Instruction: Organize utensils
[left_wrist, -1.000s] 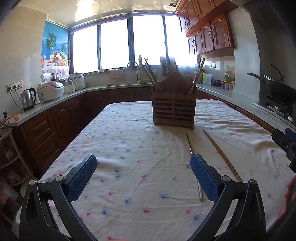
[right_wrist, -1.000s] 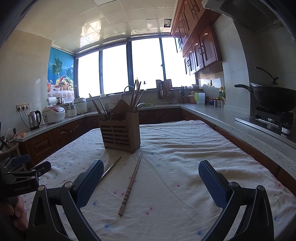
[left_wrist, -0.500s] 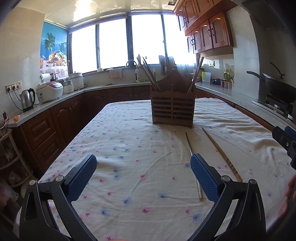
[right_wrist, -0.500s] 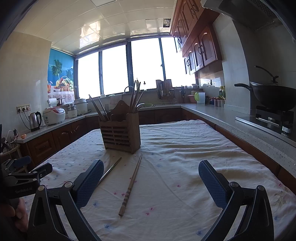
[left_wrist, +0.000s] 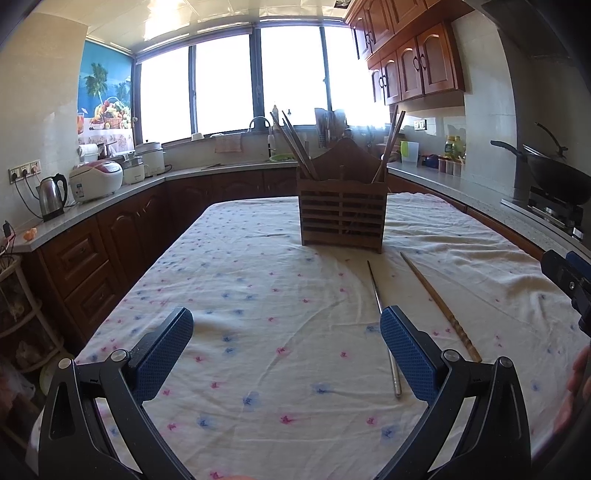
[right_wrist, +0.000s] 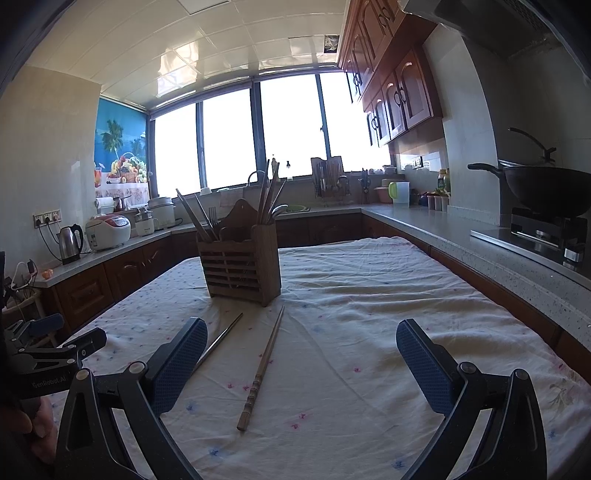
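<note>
Left tongs (left_wrist: 284, 347): spread, empty, edged nearer since a second ago. Right tongs (right_wrist: 301, 363): spread, empty, barely moved. Metal chopstick (left_wrist: 380, 314), wooden chopstick (right_wrist: 263, 365): loose on cloth (left_wrist: 258, 280) before holder (right_wrist: 240, 266). Pickup pending.

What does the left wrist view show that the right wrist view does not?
Only the left wrist view shows the open left gripper from behind and the holder's broad slatted face square-on. Only the right wrist view shows the open right gripper from behind and spoon and fork ends standing in the holder. Both show the metal chopstick and wooden chopstick lying apart on the tablecloth.
</note>
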